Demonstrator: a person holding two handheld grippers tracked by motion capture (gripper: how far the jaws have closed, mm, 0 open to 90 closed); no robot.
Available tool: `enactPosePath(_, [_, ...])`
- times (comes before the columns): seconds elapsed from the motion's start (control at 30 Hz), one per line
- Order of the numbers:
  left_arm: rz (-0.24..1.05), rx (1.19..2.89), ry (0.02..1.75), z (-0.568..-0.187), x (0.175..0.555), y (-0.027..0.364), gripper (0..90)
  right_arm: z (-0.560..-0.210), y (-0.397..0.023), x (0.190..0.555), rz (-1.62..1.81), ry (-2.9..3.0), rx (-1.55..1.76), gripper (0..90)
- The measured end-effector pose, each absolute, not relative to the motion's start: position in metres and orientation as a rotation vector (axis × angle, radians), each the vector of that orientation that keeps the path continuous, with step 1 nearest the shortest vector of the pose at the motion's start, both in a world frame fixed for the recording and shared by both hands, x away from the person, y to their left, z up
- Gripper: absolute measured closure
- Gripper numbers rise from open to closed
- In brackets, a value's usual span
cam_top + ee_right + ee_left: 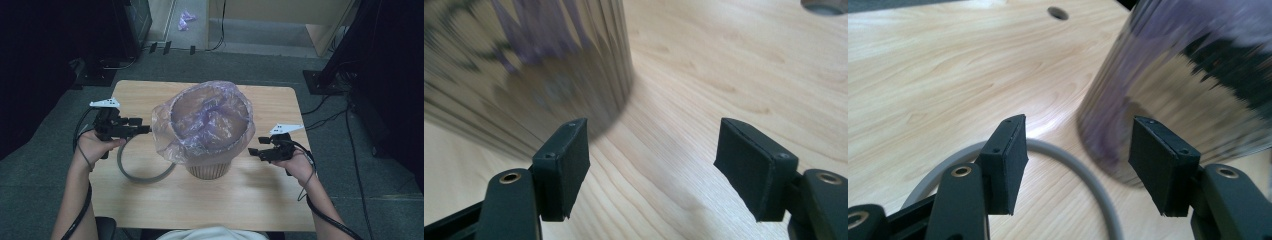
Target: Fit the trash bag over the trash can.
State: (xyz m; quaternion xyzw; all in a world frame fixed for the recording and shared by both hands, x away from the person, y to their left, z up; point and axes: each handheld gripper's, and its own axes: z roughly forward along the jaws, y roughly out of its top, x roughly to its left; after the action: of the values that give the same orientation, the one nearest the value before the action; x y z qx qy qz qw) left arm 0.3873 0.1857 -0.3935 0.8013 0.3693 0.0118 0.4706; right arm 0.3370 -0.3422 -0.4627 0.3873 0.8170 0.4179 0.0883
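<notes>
A ribbed beige bin point(209, 167) stands at the middle of the wooden table point(150, 205), lined with a clear purple bag point(207, 122) folded over its rim. A grey ring point(145, 175) lies flat on the table at the bin's left foot. My left gripper point(146, 129) is held level at the bin's left, open, with nothing between its pads point(1010, 160); the ring point(1083, 175) and the bin's wall point(1168, 85) lie ahead of it. My right gripper point(254, 152) hangs open at the bin's right side, with bare table between its pads point(566, 162) and the bin point(529, 65) ahead to the left.
A cable hole point(1058, 12) is cut in the table's far part. Black stands and cables point(345, 60) sit on the grey floor around the table, and a purple scrap point(186, 19) lies on the floor behind. A cable trails from each gripper.
</notes>
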Motion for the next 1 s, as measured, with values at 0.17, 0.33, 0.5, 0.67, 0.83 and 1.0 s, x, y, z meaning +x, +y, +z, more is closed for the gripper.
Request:
enactPosePath(0.17, [0.083, 1.985, 0.9, -0.408, 0.388, 0.187, 39.6, -0.479, -0.345, 0.341, 1.225, 2.434, 1.153, 29.3])
enactPosePath(0.33, [0.091, 1.994, 0.878, -0.422, 0.388, 0.187, 39.4, -0.488, -0.349, 0.345, 1.207, 2.413, 1.171, 28.6])
enactPosePath(0.5, [0.12, 2.038, 0.876, -0.438, 0.39, 0.185, 37.2, -0.496, -0.352, 0.349, 1.211, 2.386, 1.221, 28.5])
enactPosePath(0.67, [0.053, 2.043, 0.985, -0.448, 0.397, 0.186, 33.5, -0.506, -0.354, 0.353, 1.183, 2.375, 1.229, 28.5])
enactPosePath(0.83, [0.102, 2.066, 1.012, -0.455, 0.399, 0.189, 33.6, -0.516, -0.354, 0.357, 1.164, 2.366, 1.213, 28.6])
enactPosePath(1.0, [0.098, 2.078, 1.036, -0.465, 0.4, 0.193, 31.6, -0.521, -0.348, 0.358, 1.112, 2.36, 1.15, 25.3])
